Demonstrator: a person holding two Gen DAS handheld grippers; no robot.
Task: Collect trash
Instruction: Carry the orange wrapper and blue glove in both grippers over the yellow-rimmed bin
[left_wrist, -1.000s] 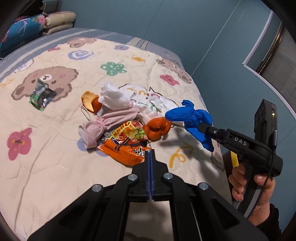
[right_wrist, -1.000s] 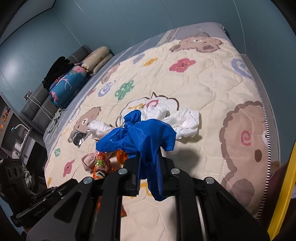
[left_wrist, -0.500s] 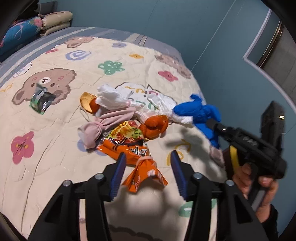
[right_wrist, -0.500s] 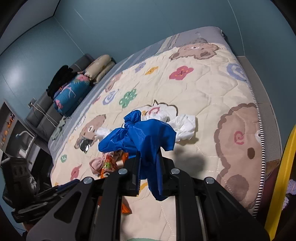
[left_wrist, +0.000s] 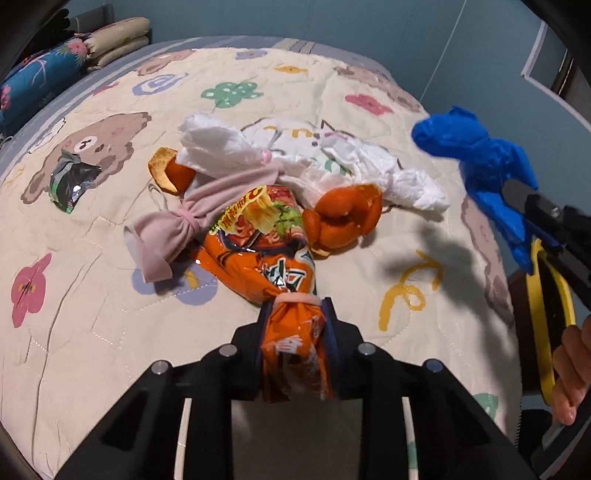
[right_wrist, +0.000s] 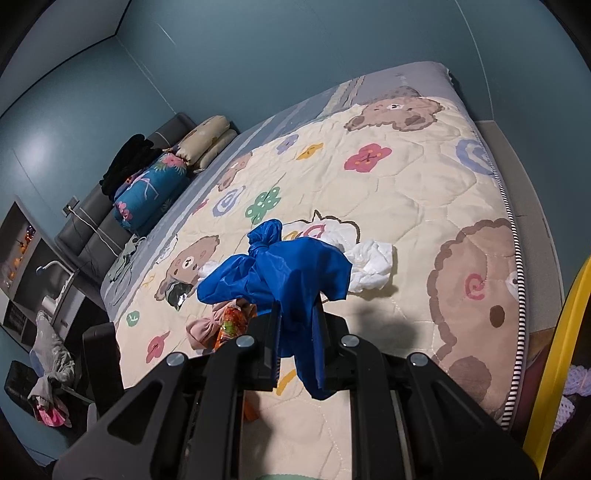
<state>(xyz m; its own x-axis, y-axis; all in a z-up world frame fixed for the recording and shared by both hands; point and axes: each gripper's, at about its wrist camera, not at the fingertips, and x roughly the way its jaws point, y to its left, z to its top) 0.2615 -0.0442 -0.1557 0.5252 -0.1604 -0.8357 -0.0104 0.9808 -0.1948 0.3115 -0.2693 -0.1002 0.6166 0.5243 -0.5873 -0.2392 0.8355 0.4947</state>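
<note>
- Left gripper (left_wrist: 295, 332): jaws closing on the near, gathered end of the orange snack wrapper (left_wrist: 266, 254), both pads already against the crumpled foil.
- Wrapper's long axis ran straight away from this gripper across the quilt (left_wrist: 92, 369), so the grip sat at the very end and the rest lay flat ahead.
- Far end of the wrapper tucked partly under a pink cloth bow (left_wrist: 173, 229) and touching an orange peel (left_wrist: 343, 218); judged likely to drag these a little when lifted.
- Right gripper (right_wrist: 297, 332): clamped on a blue plastic bag (right_wrist: 280, 269), held in the air above the bed, its mouth not seen open.
- Seen from the left wrist, the bag (left_wrist: 476, 151) hung off to the right and farther away, well apart from the wrapper.
- Left hand clearly the nearer one to the wrapper; coming move judged as a lift, then a carry rightward to the bag.
- Farther out: crumpled white tissue (left_wrist: 369, 166) behind the peel, a green foil scrap (left_wrist: 72, 181) far left, both untouched.
</note>
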